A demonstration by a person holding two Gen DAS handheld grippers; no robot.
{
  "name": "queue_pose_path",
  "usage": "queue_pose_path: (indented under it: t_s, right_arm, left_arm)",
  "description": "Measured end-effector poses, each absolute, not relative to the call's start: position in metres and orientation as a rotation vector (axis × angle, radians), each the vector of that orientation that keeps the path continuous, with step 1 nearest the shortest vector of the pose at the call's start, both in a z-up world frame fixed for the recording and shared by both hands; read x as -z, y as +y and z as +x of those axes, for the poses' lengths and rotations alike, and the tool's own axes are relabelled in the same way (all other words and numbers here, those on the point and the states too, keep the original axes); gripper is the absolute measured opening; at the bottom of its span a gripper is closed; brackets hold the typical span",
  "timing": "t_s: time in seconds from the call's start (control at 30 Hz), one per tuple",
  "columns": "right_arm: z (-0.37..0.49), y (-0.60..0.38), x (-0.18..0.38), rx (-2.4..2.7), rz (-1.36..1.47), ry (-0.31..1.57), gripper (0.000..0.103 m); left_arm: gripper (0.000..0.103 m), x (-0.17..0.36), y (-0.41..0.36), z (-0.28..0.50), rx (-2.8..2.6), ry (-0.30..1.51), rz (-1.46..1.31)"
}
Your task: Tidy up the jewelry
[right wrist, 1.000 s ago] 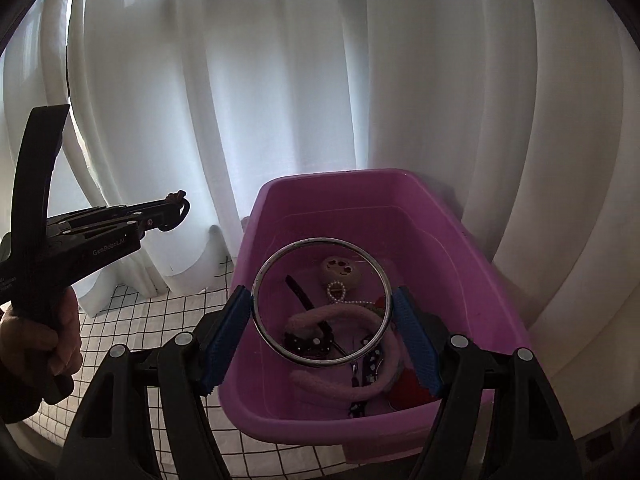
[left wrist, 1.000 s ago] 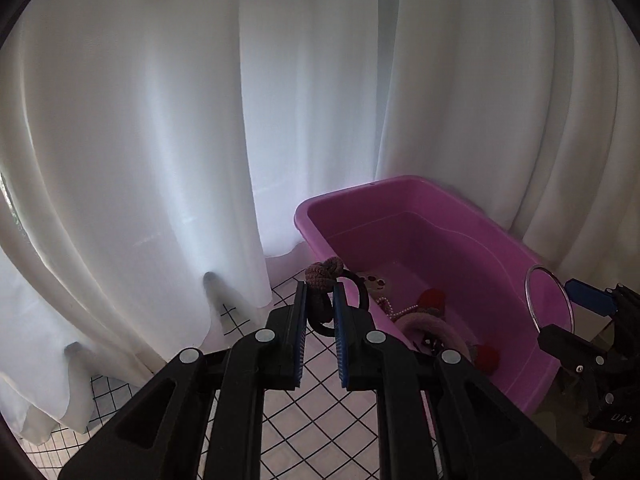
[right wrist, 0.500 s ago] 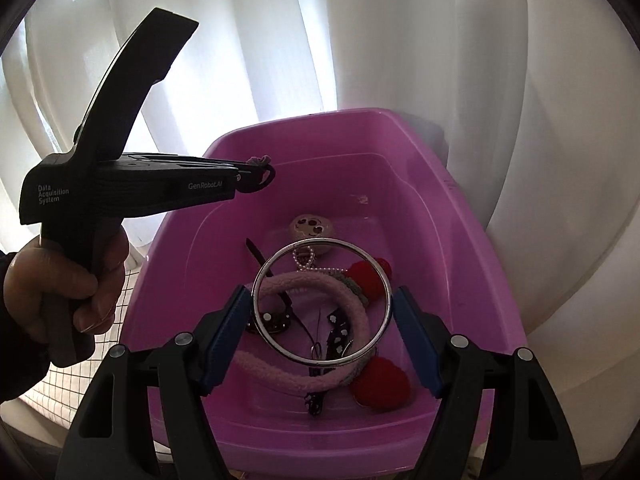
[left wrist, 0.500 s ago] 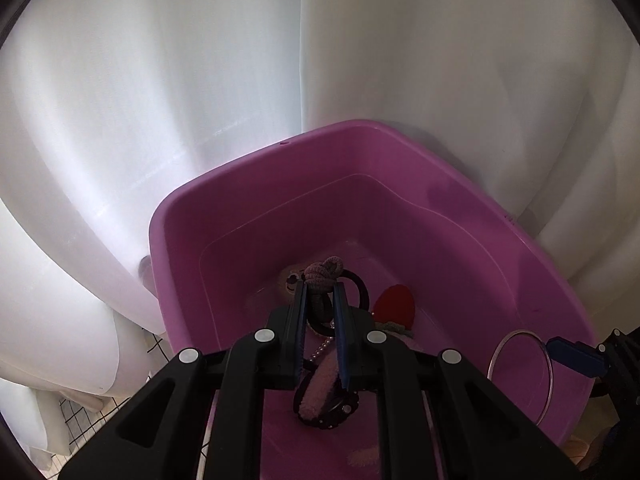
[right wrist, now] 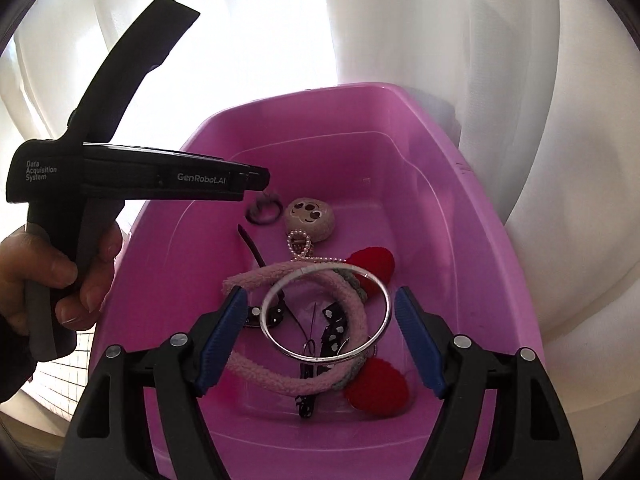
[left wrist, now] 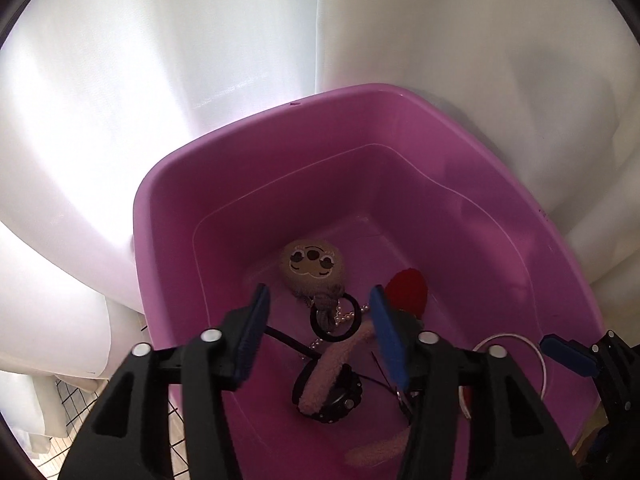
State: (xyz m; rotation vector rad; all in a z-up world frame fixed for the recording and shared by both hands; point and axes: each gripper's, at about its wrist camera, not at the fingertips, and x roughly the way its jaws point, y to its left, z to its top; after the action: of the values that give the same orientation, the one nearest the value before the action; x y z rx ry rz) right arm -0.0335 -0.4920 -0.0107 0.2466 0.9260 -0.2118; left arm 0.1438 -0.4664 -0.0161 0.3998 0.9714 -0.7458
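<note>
Left tongs [left wrist: 318,326] have just sprung wide over the pink tub [left wrist: 224,152] — the hair tie [left wrist: 335,320] drops free between them. Right tongs [right wrist: 320,326] opening too, silver bangle [right wrist: 326,314] loose between the pads (touching neither, I think) — it could bounce off the fuzzy headband [right wrist: 348,300] and roll.

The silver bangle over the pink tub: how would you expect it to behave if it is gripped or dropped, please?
The bangle looks like a thin, rigid metal hoop, so it probably keeps its shape. Its shiny, smooth surface may slip between pads. Being round, it could roll or bounce off the headband below.
</note>
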Motion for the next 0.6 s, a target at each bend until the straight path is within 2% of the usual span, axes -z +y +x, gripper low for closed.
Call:
queue_pose_path:
  t_s: [0.2,0.3,0.6]
  right_arm:
    - [-0.0346,-0.4904,0.0078,0.212,0.234,0.918,0.076]
    - [-0.0346,-0.4899,0.0079,0.207,0.234,0.919,0.076]
    - [-0.0388,-0.4891,0.0071,0.201,0.241,0.915,0.076]
  left_arm:
    - [0.072,0.015,-0.4667,0.1431,0.744,0.97,0.39]
    - [0.082,0.0123,-0.4652,0.1429,0.735,0.962,0.388]
    - [0.084,0.0111,-0.464,0.1424,0.705,0.959,0.398]
